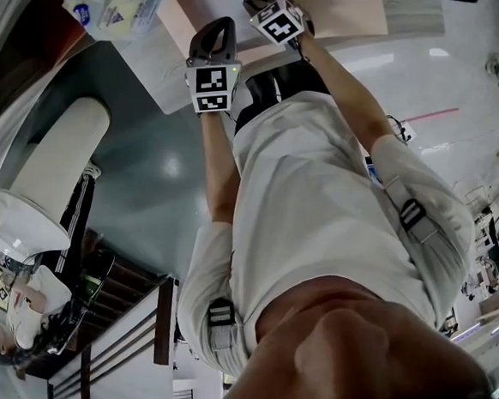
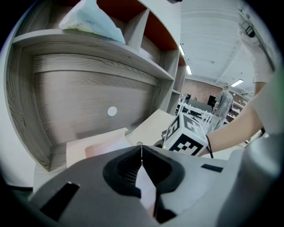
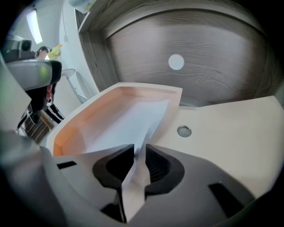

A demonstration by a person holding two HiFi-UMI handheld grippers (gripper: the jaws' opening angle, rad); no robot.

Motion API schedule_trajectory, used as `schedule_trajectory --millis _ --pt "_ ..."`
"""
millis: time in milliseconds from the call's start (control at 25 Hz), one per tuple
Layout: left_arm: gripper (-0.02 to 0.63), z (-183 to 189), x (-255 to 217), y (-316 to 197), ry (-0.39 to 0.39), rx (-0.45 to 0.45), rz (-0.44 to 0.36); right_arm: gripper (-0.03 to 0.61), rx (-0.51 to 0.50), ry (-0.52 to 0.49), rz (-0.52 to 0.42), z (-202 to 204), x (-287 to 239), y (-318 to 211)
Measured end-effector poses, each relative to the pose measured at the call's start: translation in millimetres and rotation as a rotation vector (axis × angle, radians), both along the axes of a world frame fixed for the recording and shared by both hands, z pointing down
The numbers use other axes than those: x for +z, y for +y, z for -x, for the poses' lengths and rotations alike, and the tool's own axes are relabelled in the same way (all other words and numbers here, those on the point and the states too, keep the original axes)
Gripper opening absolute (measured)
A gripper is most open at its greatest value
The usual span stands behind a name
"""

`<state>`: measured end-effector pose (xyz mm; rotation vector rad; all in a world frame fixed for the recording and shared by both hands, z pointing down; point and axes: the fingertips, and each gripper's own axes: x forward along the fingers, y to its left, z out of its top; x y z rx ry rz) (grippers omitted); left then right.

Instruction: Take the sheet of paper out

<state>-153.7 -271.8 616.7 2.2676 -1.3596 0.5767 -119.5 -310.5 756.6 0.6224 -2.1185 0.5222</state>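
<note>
A beige folder with an orange inside lies open on the wooden shelf. A white sheet of paper sticks out of its mouth. My right gripper is shut on the sheet's near corner, and the paper runs back between the jaws. My left gripper is shut on a thin pale edge of the folder. In the head view both grippers, left and right, reach over the folder side by side. The right gripper's marker cube shows in the left gripper view.
A second cream folder with a metal snap lies to the right. The shelf's back panel carries a round white cap. A plastic bag sits on the upper shelf. A white round stand is at the left. A person stands far off.
</note>
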Motion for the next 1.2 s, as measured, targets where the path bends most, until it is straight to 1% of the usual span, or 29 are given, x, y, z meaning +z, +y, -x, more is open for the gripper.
schedule_trajectory --millis 200,360,520,600,800,1200 --pt "0.023 1.3 -1.0 1.0 -0.003 0.003 -0.004 0.067 0.012 0.013 -0.001 -1.2 5.9 -1.5" --pt "0.023 2.4 -0.5 1.6 -0.005 0.004 -0.008 0.026 0.034 0.011 0.011 -3.3 10.9 -3.4" --pt "0.023 -0.2 -4.0 2.1 -0.007 0.016 -0.014 0.023 0.075 0.009 0.052 -8.0 16.8 0.6" --pt "0.023 -1.1 -6.0 2.2 -0.009 0.020 -0.019 0.021 0.098 0.010 0.057 -11.4 16.9 0.3" --pt "0.023 -4.3 -10.8 3.6 -0.012 0.030 -0.029 0.021 0.132 0.016 0.054 -22.0 13.7 -1.3" --pt "0.023 -16.8 -25.4 9.4 -0.014 0.054 -0.051 0.021 0.203 0.026 0.020 -55.8 -3.7 -5.6"
